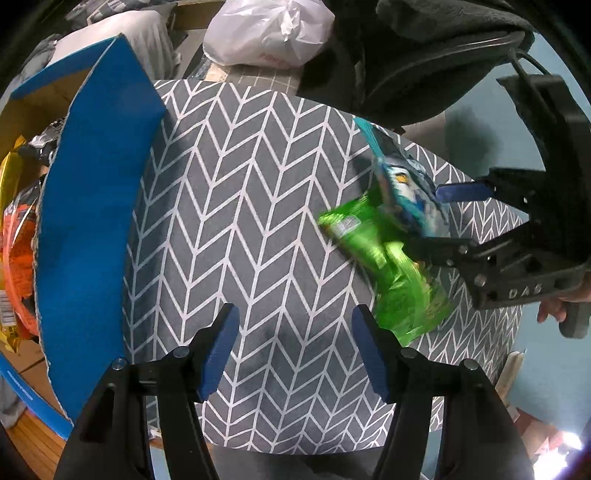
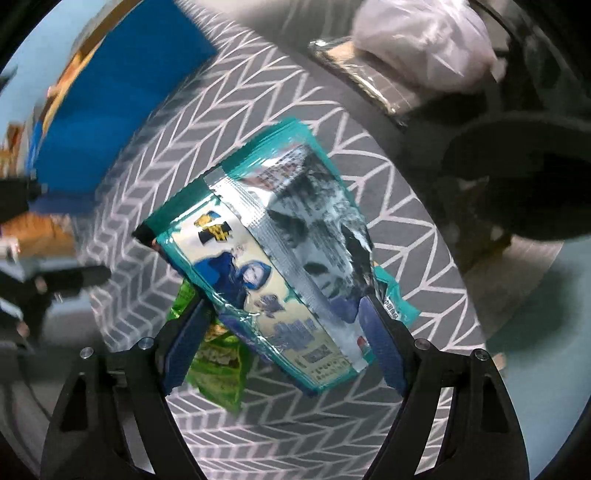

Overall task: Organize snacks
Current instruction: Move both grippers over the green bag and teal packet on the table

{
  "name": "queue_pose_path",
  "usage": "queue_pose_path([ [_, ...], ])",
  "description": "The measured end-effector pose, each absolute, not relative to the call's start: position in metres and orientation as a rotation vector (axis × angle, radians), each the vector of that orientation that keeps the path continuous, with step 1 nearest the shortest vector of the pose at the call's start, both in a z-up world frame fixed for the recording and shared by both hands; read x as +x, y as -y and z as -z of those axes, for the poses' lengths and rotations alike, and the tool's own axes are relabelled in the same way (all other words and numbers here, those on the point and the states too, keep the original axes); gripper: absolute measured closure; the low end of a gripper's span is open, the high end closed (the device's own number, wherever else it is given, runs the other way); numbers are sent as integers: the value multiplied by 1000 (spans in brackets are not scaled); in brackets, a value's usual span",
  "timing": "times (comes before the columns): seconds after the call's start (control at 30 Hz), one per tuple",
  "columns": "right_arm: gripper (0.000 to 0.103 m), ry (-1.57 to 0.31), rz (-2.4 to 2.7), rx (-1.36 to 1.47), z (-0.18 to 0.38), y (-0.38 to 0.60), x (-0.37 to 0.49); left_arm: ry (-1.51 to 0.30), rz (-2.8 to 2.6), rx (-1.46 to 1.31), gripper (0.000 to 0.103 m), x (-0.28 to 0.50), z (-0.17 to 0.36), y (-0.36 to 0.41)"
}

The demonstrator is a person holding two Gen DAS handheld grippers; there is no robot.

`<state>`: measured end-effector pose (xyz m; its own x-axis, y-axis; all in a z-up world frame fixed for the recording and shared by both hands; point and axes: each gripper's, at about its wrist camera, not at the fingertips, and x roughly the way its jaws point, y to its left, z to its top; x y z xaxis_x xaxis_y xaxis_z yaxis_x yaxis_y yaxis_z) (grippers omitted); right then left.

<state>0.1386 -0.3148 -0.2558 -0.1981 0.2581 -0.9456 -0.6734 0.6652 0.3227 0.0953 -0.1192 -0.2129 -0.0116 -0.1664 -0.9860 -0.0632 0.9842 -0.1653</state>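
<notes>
My right gripper (image 2: 283, 303) is shut on a teal snack packet (image 2: 266, 251), which spans the gap between its blue pads. A green snack bag (image 2: 218, 365) hangs behind the left finger and moves along with the packet; I cannot tell if the pads pinch it too. In the left wrist view the same right gripper (image 1: 428, 218) comes in from the right, with the teal packet (image 1: 402, 184) on edge and the green bag (image 1: 388, 266) blurred just over the grey chevron tabletop (image 1: 240, 184). My left gripper (image 1: 295, 308) points straight down at bare cloth, open, with nothing between its fingers.
An open blue cardboard box (image 1: 92, 203) stands at the table's left edge with orange and yellow snack bags (image 1: 14, 229) inside. A white plastic bag (image 1: 269, 29) and a dark garment on a chair (image 1: 424, 55) lie beyond the far edge. A hand (image 1: 554, 310) grips the right tool.
</notes>
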Motion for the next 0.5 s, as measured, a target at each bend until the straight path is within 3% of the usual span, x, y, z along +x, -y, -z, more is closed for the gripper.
queue_pose_path([
  [0.27,23,-1690,-712,-58,280,349,145,-1601,126,-134,38,104,218,132],
  [0.5,26,-1649,-587,-128,285,350,119,-1627,128,-164,35,107,227,137],
])
